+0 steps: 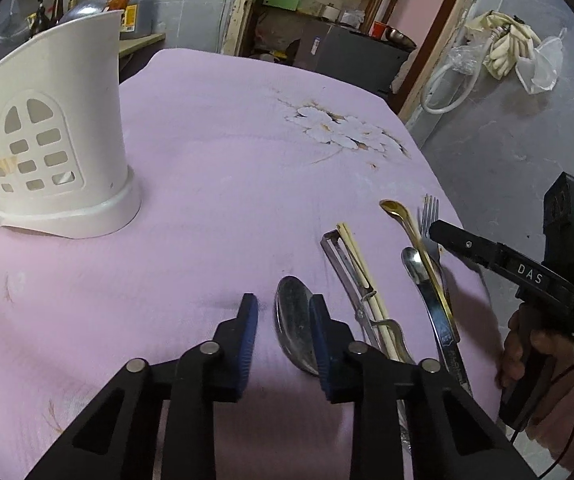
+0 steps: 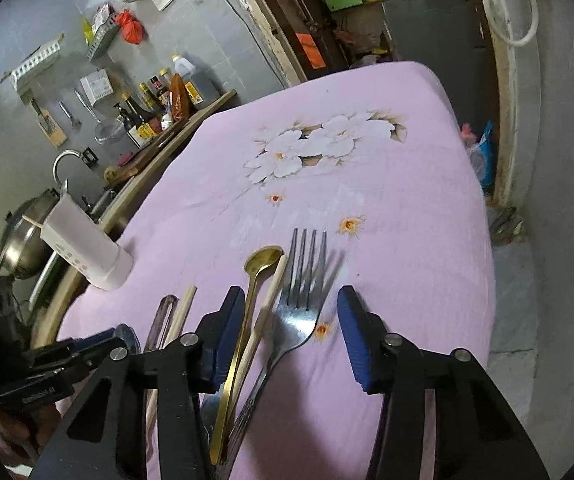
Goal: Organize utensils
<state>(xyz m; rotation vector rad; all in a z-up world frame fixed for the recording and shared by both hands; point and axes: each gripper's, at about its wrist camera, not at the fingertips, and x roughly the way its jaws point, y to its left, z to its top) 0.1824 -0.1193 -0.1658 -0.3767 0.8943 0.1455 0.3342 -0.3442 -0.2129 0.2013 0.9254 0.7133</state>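
Utensils lie in a row on the pink cloth. A large steel spoon (image 1: 293, 322) lies just right of my open left gripper (image 1: 281, 306), partly under its right finger. Beside it lie a steel peeler (image 1: 341, 264), chopsticks (image 1: 361, 272), a smaller steel spoon (image 1: 417, 270), a gold spoon (image 1: 401, 214) and a fork (image 1: 431, 216). My right gripper (image 2: 291, 300) is open above the fork (image 2: 301, 312), with the gold spoon (image 2: 261, 262) and a chopstick (image 2: 273, 292) at its left finger. A white slotted utensil holder (image 1: 47, 140) stands upright at far left.
The table is covered by a pink cloth with a white flower print (image 2: 311, 144). A counter with bottles (image 2: 155, 108) and a metal pot (image 2: 27, 232) lies beyond the table's left edge. The floor (image 1: 507, 140) drops off on the right.
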